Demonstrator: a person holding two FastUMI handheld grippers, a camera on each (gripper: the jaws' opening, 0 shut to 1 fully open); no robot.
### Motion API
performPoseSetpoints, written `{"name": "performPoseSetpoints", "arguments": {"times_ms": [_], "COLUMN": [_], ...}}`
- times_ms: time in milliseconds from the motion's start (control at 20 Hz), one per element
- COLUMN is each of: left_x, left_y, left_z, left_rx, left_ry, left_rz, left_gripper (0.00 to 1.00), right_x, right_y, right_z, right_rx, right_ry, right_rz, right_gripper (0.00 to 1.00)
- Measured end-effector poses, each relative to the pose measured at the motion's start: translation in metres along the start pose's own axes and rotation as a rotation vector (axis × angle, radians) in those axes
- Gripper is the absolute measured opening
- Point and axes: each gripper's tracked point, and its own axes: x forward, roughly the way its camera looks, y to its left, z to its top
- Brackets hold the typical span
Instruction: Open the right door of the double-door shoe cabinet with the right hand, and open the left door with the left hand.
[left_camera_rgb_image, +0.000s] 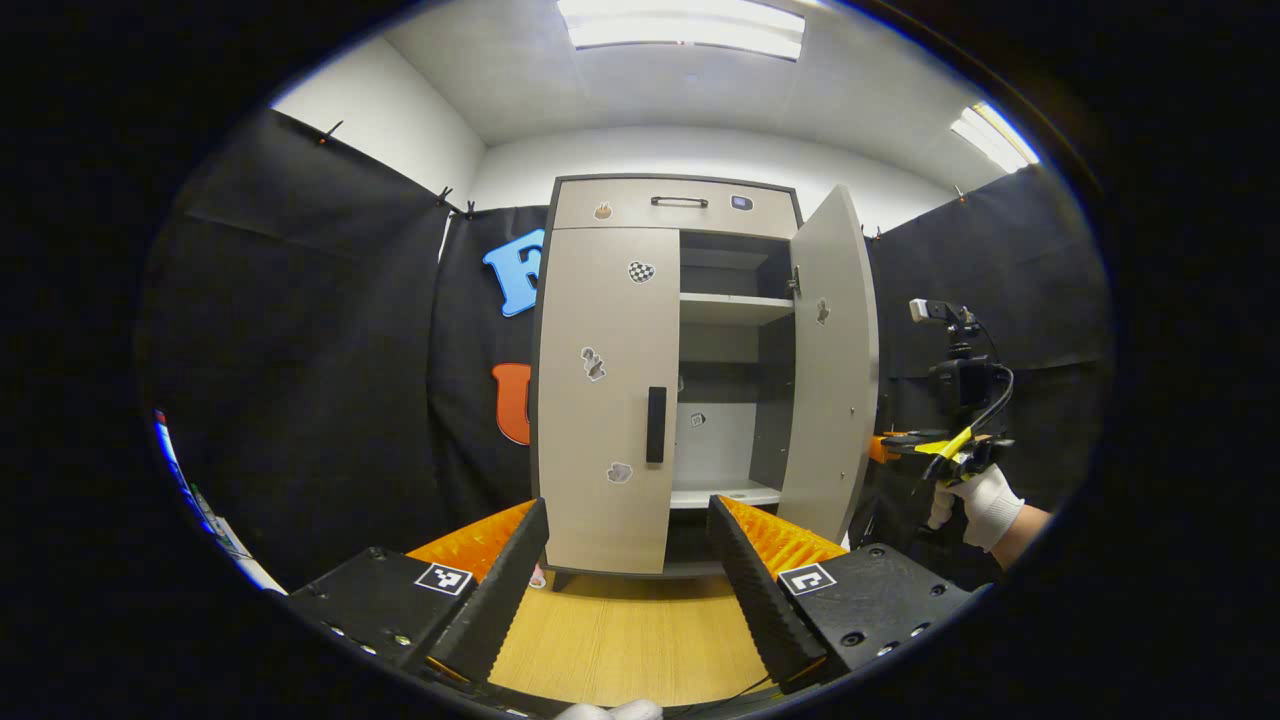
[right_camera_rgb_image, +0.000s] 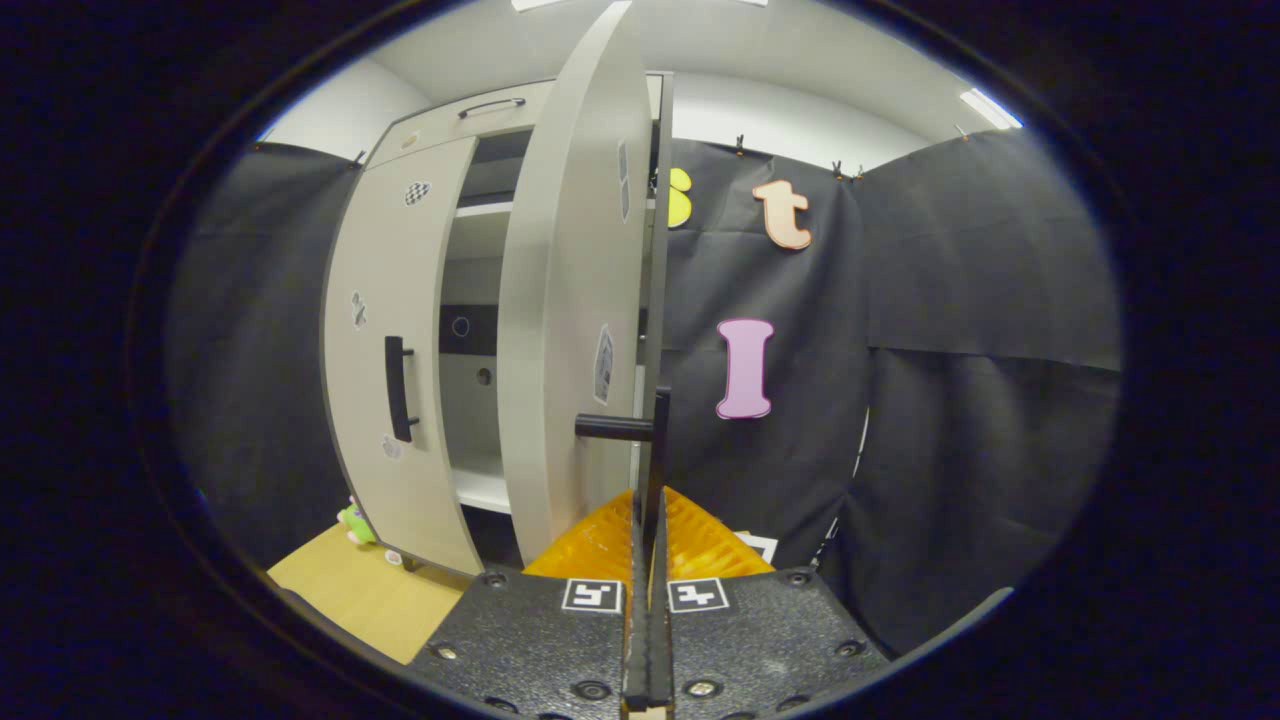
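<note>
Right tongs (right_camera_rgb_image: 648, 520) pinch the right door's handle (right_camera_rgb_image: 655, 440); left tongs (left_camera_rgb_image: 630, 560) spread, facing the closed left door (left_camera_rgb_image: 605, 400).

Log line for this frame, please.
right door open | right gripper shut on its handle | left door closed | left gripper open

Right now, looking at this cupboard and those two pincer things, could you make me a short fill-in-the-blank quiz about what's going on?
1. The right door of the shoe cabinet stands ____.
2. The left door is ____.
3. The right gripper has its fingers closed on the right door's ____.
4. The left gripper, facing the left door, has its fingers ____.

Missing words: open; closed; handle; open
</note>
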Motion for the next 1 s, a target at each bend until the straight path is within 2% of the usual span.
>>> {"name": "performPoseSetpoints", "arguments": {"times_ms": [250, 300, 400, 600, 1000], "left_x": [0.023, 0.025, 0.03, 0.035, 0.037], "left_y": [-0.024, -0.03, -0.04, -0.057, -0.065], "left_z": [0.002, 0.001, 0.0, -0.002, -0.005], "left_rx": [0.013, 0.016, 0.028, 0.035, 0.057], "left_ry": [0.007, 0.011, 0.015, 0.02, 0.017], "left_rz": [0.058, 0.066, 0.085, 0.109, 0.141], "left_gripper": [0.95, 0.95, 0.95, 0.95, 0.95], "right_x": [0.004, 0.005, 0.006, 0.003, 0.003], "right_y": [-0.016, -0.014, -0.02, -0.02, -0.02], "right_z": [0.001, 0.002, 0.0, 0.001, 0.002], "right_rx": [0.063, 0.063, 0.028, 0.048, 0.042], "right_ry": [0.015, 0.022, 0.007, 0.021, 0.008], "right_rz": [0.103, 0.122, 0.136, 0.207, 0.209], "right_gripper": [0.04, 0.02, 0.04, 0.04, 0.04]}}
